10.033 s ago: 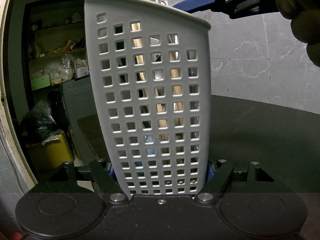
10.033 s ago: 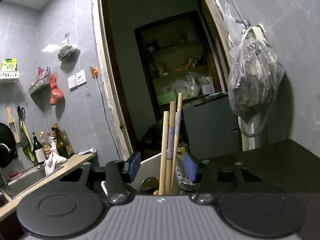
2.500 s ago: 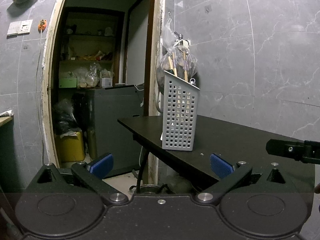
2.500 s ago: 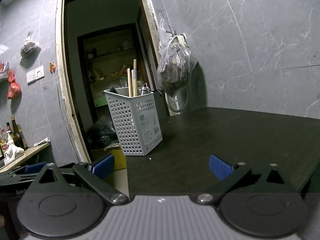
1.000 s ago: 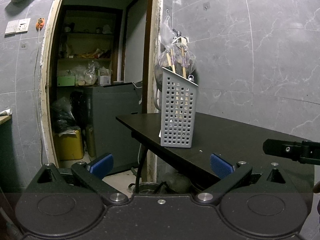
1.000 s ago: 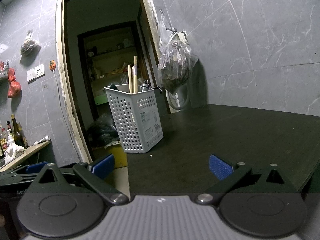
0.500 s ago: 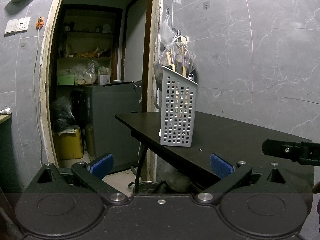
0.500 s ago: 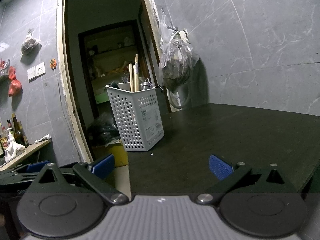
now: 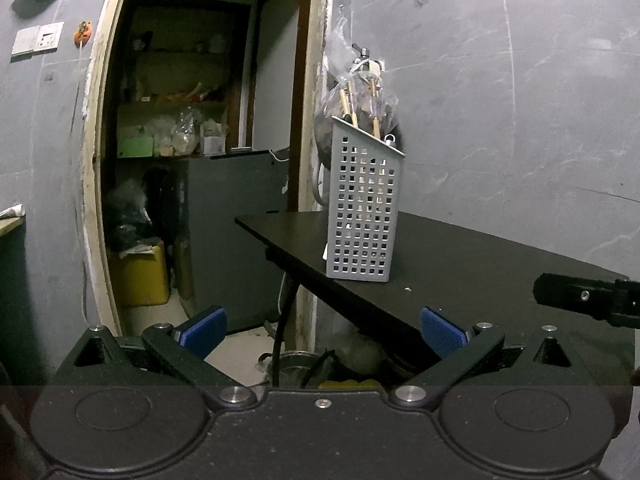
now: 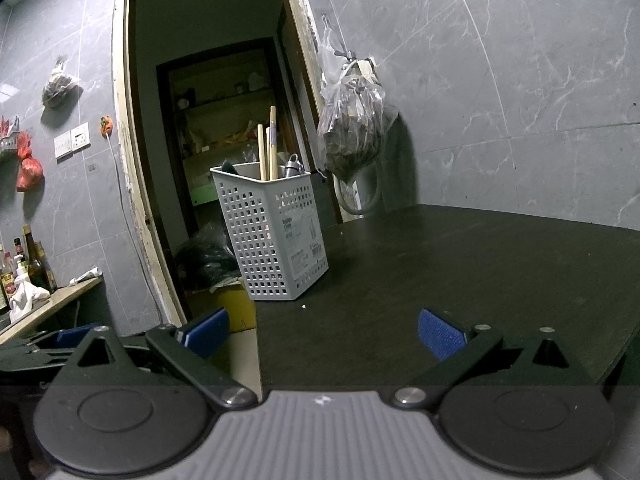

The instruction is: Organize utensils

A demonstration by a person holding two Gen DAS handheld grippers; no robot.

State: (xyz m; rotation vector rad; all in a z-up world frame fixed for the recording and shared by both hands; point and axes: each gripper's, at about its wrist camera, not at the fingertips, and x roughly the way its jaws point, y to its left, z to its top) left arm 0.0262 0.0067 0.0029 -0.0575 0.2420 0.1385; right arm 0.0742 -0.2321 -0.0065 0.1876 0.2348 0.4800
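A white perforated utensil basket (image 9: pixel 362 204) stands upright near the left edge of the dark table (image 9: pixel 460 268); it also shows in the right wrist view (image 10: pixel 272 232). Wooden chopsticks (image 10: pixel 267 148) and a metal utensil (image 10: pixel 293 166) stick up from it. My left gripper (image 9: pixel 323 326) is open and empty, held back from the table's near edge. My right gripper (image 10: pixel 323 332) is open and empty, low over the table's front. Part of the right gripper (image 9: pixel 588 298) shows at the right of the left wrist view.
A plastic bag (image 10: pixel 352 136) hangs on the tiled wall behind the basket. A doorway (image 9: pixel 180 160) opens left of the table onto shelves and a yellow bin (image 9: pixel 140 276). A counter with bottles (image 10: pixel 28 272) is at far left.
Ten seconds ago the left gripper held the basket and the right held chopsticks over it. Both have since let go and pulled back. In the last second, little moved.
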